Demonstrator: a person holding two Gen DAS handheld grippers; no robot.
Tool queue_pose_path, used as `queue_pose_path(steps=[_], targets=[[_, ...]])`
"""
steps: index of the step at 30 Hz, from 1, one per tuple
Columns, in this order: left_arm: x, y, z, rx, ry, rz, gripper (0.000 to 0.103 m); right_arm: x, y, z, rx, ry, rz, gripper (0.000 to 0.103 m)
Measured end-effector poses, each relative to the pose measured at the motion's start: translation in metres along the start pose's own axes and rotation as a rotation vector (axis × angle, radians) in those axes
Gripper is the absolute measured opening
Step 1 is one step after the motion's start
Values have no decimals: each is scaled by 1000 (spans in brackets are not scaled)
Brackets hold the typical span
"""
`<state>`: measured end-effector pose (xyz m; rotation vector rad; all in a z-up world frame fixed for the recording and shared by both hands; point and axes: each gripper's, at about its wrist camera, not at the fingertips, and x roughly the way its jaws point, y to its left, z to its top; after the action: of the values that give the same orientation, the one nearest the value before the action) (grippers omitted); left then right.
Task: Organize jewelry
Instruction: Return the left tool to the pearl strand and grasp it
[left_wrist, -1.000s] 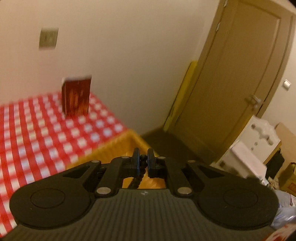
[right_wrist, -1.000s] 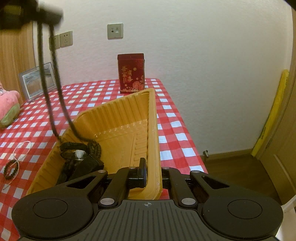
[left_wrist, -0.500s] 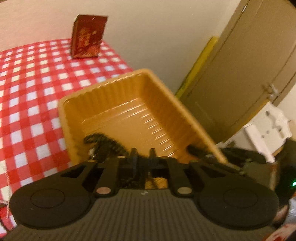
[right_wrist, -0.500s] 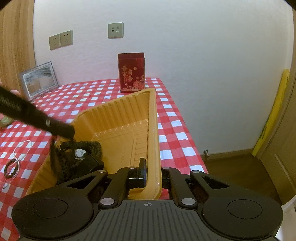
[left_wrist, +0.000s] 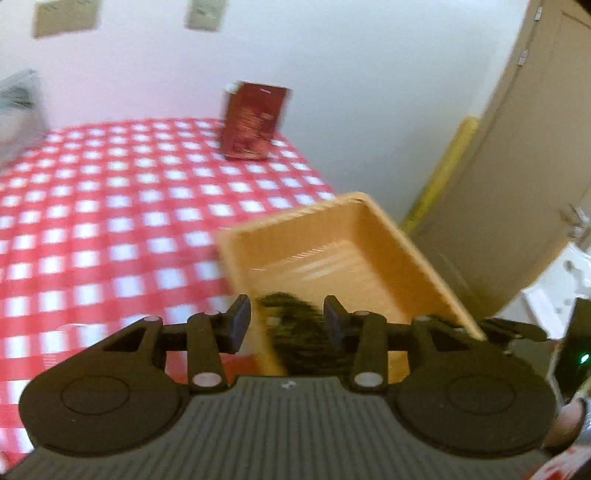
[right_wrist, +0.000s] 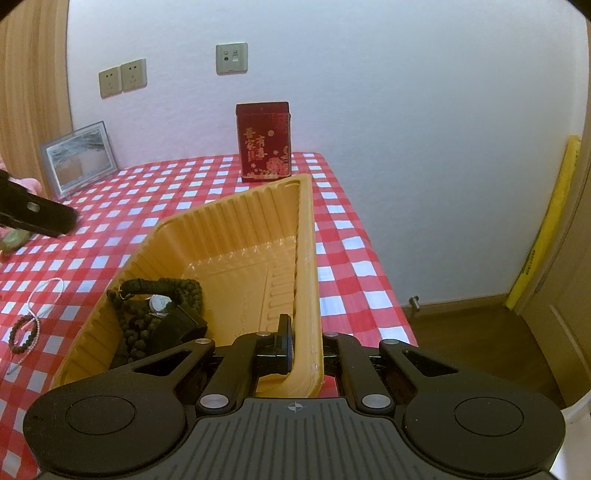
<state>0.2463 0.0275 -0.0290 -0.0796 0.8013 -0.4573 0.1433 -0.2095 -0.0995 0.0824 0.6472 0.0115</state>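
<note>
A: Start with the biggest thing. What carries it all?

B: The bench (right_wrist: 343, 236) under its red-checked cloth. On it sits the yellow tray (right_wrist: 236, 221), at the corner near the wall and the door. I'll place everything else from that tray.

A: Who has hold of it?

B: The right hand-held gripper (right_wrist: 301, 343) is clamped on the tray's near right wall, one finger inside, one outside. The tray looks tilted or lifted on that side, though I can't be sure.

A: And the left one?

B: The left hand-held gripper (left_wrist: 284, 325) hovers over the tray's near left corner. Its jaws have just been opening, and nothing is pinched between them; the dark beaded necklace (right_wrist: 162, 291) lies below in the tray, heaped with a small round silver piece (right_wrist: 159, 304) and a black box (right_wrist: 177, 328).

A: So the job is done?

B: Not in my view. Left of the tray, on the cloth, a thin pale chain (right_wrist: 44, 299) and a dark bead bracelet (right_wrist: 22, 334) lie loose together.

A: What could go wrong?

B: The thin plastic wall may buckle under the clamp, or the tray may tip and spill the heap. The chain and bracelet touch, so lifting one may drag the other. A fine chain flat on cloth may also slip the pads.
</note>
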Motion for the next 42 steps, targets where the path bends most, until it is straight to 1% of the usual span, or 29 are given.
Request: queue_pose_path(steps=[3,9,15,20,23,26,31,36,42], targets=[[-18,18,-5,-15,-12,77,39,0,-1,0,-1,0,3,5],[-47,48,-25,-51,-17,200,39,0,0,0,-10,-1,7,5],[-57,73,-54,-122,3,281,39,0,0,2,-18,-4,8,5],[-59,81,-80,-128,38,338,39,0,2,3,-30,-11,6,5],[-57,86,-94,-136,59,351,39,1,3,5,-34,-15,2,5],[-53,89,-106,-120,84,363,38,3,4,7,-42,-22,-3,5],[-37,90,-115,-85,111,348,34,5,6,11,-48,-29,-8,4],[-24,94,-117,-82,122,326,31,6,11,15,-72,-37,-12,4],[-5,97,-110,-18,145,305,21,8,14,18,-76,-41,-17,5]])
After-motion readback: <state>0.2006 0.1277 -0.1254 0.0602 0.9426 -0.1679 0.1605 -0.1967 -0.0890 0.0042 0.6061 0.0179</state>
